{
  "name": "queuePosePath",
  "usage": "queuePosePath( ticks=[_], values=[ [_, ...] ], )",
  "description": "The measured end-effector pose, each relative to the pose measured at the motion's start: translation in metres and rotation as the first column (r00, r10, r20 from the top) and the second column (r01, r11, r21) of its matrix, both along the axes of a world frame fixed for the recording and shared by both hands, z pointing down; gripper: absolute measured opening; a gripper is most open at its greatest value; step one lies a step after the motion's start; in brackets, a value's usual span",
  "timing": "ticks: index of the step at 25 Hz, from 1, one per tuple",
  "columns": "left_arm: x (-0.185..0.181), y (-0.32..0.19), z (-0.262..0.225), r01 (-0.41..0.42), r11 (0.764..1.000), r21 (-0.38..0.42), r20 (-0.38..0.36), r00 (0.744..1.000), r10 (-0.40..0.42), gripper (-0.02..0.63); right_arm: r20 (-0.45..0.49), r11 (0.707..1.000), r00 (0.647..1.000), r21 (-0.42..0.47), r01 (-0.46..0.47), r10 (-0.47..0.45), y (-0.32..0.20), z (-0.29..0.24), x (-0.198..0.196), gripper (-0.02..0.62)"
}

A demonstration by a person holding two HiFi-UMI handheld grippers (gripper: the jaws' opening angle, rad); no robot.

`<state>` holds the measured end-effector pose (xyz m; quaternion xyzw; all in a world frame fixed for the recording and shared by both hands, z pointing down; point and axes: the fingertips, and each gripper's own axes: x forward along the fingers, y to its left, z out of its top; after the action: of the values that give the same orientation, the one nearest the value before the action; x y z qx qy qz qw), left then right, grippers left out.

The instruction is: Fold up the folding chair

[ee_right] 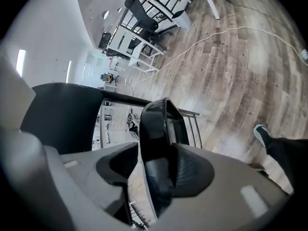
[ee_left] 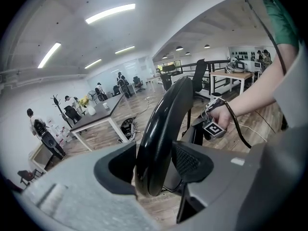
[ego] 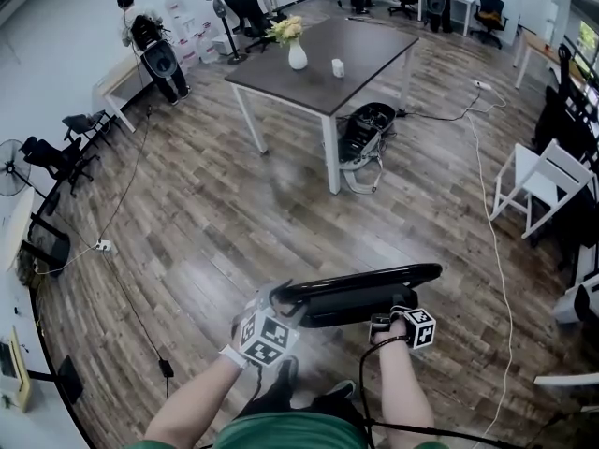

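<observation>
Left tool (ego: 278,305) is clamped on the 9 o'clock end of the folding chair (ego: 365,288); right tool (ego: 388,318) grips its 3 o'clock end. Long axis: 9 to 3, just ahead of the person, above the floor (ego: 234,213). Both tools equally near. Chair: glossy black, rounded rim, seemingly near flat.

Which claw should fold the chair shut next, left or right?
Probably right: the right claw grips the chair's lower black part and could swing it, while the left claw steadies the backrest.

Black folding chair (ego: 365,286), brown wood-grain floor (ego: 206,213)
</observation>
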<state>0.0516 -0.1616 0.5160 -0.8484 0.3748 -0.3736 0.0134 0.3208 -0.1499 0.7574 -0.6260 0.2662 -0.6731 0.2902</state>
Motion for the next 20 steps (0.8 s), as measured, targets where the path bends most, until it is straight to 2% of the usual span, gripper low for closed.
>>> queuePosePath(
  ticks=[5,11,17,20],
  values=[
    [-0.002,-0.017,-0.002,0.007,1.000,-0.002,0.007,1.000,-0.007,0.241,-0.020,1.000,1.000,-0.012,0.005,-0.006,-0.012,-0.006,-0.001,0.216],
    [-0.011,-0.055,-0.004,0.020,1.000,-0.008,0.011,1.000,-0.020,0.239,-0.031,0.998,0.999,0.038,0.039,-0.038,-0.043,-0.011,-0.007,0.224],
    [-0.014,-0.099,-0.004,0.036,0.999,-0.015,-0.001,0.999,-0.036,0.239,-0.059,0.980,0.989,0.143,0.141,-0.134,-0.080,-0.019,-0.013,0.225],
    [-0.018,-0.118,-0.006,0.035,0.999,-0.019,-0.008,0.999,-0.036,0.238,-0.088,0.963,0.979,0.181,0.198,-0.185,-0.089,-0.025,-0.020,0.257]
  ],
)
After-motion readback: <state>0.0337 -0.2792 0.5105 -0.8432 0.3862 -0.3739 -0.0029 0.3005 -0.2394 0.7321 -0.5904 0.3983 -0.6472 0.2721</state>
